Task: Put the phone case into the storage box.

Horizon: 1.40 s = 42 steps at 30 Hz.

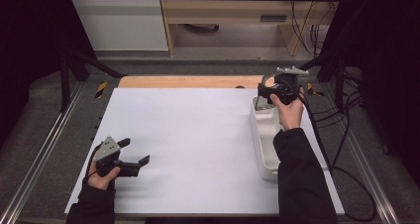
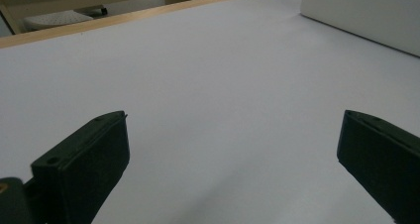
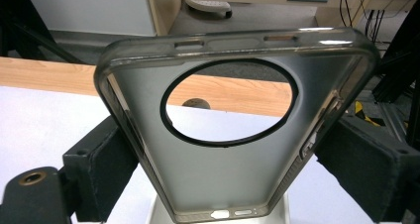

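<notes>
A translucent grey phone case (image 3: 228, 164) with a large round camera hole is clamped by its two long sides between the black jaws of my right gripper (image 3: 225, 159). In the high view my right gripper (image 1: 277, 88) holds that phone case (image 1: 270, 83) above the far end of a white tray (image 1: 265, 149). My left gripper (image 1: 132, 155) rests at the near left of the white table sheet (image 1: 188, 135), jaws wide apart. In the left gripper view my left gripper (image 2: 233, 149) has nothing between its fingers, just the sheet.
The white tray's side wall (image 2: 366, 11) appears at the upper right of the left gripper view. A wooden table edge (image 1: 190, 81) runs along the far side of the sheet. Black frame rails and cables (image 1: 341, 135) flank the table on the right.
</notes>
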{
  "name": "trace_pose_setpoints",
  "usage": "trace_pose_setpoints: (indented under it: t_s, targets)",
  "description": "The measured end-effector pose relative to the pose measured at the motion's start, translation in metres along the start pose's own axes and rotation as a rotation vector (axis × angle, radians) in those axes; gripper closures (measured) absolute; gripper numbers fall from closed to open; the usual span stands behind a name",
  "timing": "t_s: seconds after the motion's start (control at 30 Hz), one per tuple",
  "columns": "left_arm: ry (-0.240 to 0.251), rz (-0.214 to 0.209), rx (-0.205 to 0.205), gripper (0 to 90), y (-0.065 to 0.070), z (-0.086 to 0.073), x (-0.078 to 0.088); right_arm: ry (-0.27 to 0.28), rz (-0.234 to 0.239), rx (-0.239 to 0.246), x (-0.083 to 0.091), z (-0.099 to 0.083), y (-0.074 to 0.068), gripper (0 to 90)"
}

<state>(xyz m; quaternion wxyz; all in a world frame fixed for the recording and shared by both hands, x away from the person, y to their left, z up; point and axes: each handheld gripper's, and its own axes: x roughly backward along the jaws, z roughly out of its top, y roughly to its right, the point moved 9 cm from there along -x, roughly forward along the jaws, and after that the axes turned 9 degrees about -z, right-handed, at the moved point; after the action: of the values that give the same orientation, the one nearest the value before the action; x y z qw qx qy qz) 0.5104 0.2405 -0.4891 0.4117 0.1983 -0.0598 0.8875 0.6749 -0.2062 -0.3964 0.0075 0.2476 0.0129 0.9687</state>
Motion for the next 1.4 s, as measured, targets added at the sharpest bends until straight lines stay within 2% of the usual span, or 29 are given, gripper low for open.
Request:
trace_pose_setpoints:
  t_s: [0.53,1.4]
  targets:
    - [-0.003,0.000,-0.001,0.0,0.000,-0.001,-0.001,-0.034,-0.044,-0.007,-0.019,-0.016,-0.002,11.4]
    - [-0.006,-0.003,-0.003,0.0,0.000,-0.001,-0.001,-0.079,-0.047,-0.005,-0.038,-0.038,-0.005,11.3]
